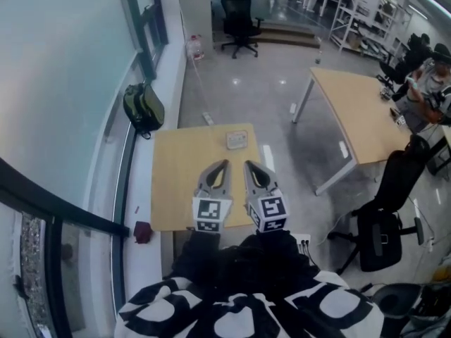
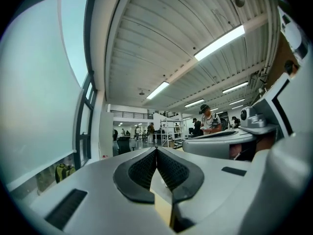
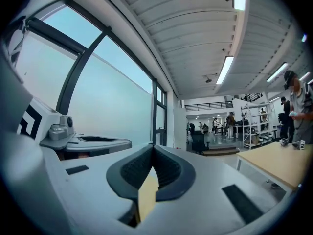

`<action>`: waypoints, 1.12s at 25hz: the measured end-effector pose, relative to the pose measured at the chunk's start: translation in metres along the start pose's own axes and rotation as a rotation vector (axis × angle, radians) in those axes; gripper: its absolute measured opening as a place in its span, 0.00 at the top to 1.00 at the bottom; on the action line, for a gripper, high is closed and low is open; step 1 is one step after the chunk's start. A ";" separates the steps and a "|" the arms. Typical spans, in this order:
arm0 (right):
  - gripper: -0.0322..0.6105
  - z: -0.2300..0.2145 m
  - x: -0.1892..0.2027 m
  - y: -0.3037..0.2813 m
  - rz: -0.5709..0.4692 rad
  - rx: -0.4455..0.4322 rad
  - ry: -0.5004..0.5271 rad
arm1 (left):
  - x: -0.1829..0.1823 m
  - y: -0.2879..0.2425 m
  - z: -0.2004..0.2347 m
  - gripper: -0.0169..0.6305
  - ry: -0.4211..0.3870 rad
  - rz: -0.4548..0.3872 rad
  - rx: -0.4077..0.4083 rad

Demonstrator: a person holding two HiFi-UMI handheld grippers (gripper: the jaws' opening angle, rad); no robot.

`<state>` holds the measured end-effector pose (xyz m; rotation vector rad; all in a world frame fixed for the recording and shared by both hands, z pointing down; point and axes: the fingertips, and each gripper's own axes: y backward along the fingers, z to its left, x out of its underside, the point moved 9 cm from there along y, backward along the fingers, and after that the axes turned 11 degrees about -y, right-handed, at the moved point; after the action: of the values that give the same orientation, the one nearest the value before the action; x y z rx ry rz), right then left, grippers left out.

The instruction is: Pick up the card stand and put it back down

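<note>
The left tongs (image 1: 224, 163) and the right tongs (image 1: 249, 165) are both closed on nothing, tips pressed together. They are held side by side and level above the near half of the small wooden bench (image 1: 173, 182), whose near edge they and the person's patterned sleeves partly hide. The card stand (image 1: 237, 141) sits near the bench's far edge, well apart from both tips, too small and pale for any detail, and neither tongs' own view shows it, each looking out across the room.
</note>
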<state>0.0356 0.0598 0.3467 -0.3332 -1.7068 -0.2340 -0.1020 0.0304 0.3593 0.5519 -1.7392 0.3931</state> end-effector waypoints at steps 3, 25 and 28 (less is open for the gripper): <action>0.92 -0.006 0.013 -0.011 0.037 0.017 -0.037 | 0.015 -0.012 0.004 0.96 0.018 0.039 0.025; 0.92 -0.078 0.078 -0.091 0.238 -0.047 -0.141 | 0.121 -0.087 0.013 0.96 0.108 0.260 0.026; 0.92 -0.091 0.091 -0.095 0.280 -0.030 -0.163 | 0.138 -0.092 0.014 0.96 0.122 0.283 0.042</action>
<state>0.0738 -0.0517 0.4546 -0.6214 -1.7939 -0.0272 -0.0867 -0.0743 0.4874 0.3041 -1.6975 0.6507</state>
